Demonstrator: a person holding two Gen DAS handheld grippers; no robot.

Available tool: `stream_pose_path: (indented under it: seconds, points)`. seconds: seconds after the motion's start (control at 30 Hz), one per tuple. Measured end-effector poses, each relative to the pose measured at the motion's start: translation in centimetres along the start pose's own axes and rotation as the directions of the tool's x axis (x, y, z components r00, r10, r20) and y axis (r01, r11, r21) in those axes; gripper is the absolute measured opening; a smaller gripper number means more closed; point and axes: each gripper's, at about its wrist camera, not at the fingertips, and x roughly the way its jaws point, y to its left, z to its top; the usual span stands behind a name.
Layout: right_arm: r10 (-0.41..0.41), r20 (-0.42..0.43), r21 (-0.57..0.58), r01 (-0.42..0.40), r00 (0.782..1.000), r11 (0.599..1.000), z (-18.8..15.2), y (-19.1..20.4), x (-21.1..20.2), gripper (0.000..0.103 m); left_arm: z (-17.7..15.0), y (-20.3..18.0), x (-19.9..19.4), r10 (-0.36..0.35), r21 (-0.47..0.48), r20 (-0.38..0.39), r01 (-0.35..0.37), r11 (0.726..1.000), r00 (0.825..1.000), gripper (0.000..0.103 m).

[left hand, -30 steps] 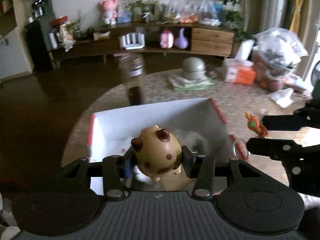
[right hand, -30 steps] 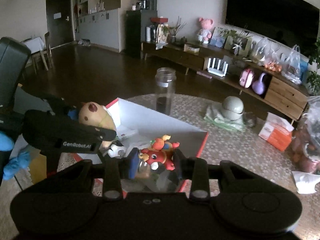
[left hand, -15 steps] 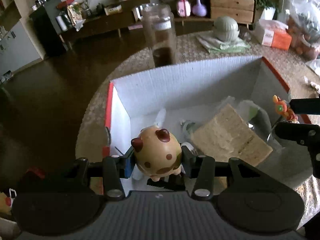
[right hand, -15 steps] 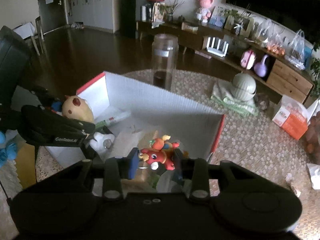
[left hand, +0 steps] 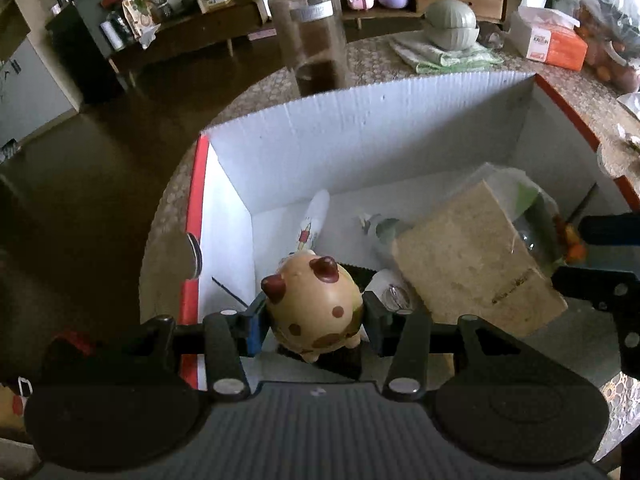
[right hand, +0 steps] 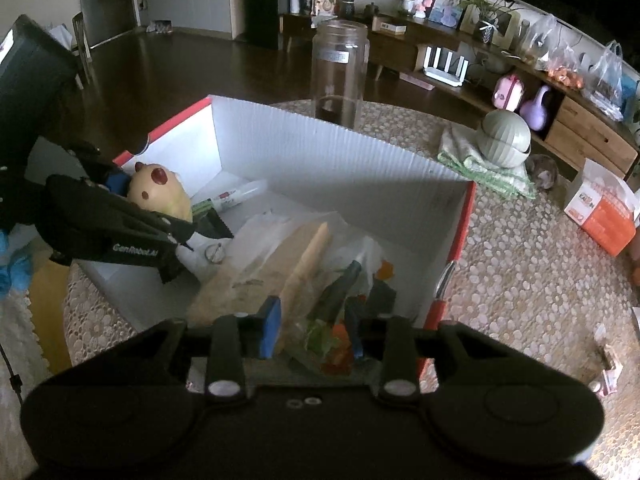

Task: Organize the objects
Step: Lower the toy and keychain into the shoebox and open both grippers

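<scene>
My left gripper (left hand: pixel 314 318) has its fingers clamped on the cream spotted toy (left hand: pixel 314 306), a round figure with brown horns and brown dots, one pad pressed to each flank. I hold it inside the white box (left hand: pixel 360 140), low in the near left corner, beside the red-edged side wall. From the right wrist view the same toy (right hand: pixel 162 194) shows at the left end of the box (right hand: pixel 340 160), pinched by the left gripper (right hand: pixel 160 216).

My right gripper (right hand: pixel 314 330) points down into the right end of the box. Its fingers stand at a narrow gap, and the small red and orange toy (right hand: pixel 340 354) sits low between them against the right pad; I cannot tell whether both pads press on it. In the left wrist view only a scrap of that toy (left hand: pixel 574 242) shows beside the dark right gripper (left hand: pixel 596 252).

Under both grippers the box already carries a tan block (left hand: pixel 476 268) in clear wrap, lying tilted across the middle, and a white tube (left hand: pixel 314 220) along the far wall.

The box stands on the round bench (right hand: pixel 520 260) with its pebble-patterned cover. Just behind the box is a tall glass jar (right hand: pixel 340 76) with a dark layer at its bottom. Further right on the bench sit a grey-green ribbed pot (right hand: pixel 506 140) on a folded green cloth (right hand: pixel 480 166) and an orange tissue box (right hand: pixel 604 208).
</scene>
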Motion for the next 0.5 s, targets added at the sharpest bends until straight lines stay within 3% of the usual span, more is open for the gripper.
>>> stream_pose_path:
  seconds: [0.17,0.27,0.5]
  points:
    - [0.016,-0.002,0.02,-0.016,1.0,1.0,-0.3,-0.3,-0.4,0.045,-0.7,-0.4,-0.1,-0.019,0.0,0.003,0.019,1.0,1.0,0.064]
    - [0.026,0.005,0.033,-0.026,1.0,0.999,-0.5,-0.5,-0.9,0.053,-0.9,-0.7,-0.5,-0.028,0.004,0.012,0.028,1.0,1.0,0.069]
    - [0.046,0.027,0.026,-0.046,0.999,0.999,-0.7,-0.2,-2.5,0.055,-1.3,-1.3,-2.0,-0.046,-0.014,0.031,0.046,0.999,0.998,0.07]
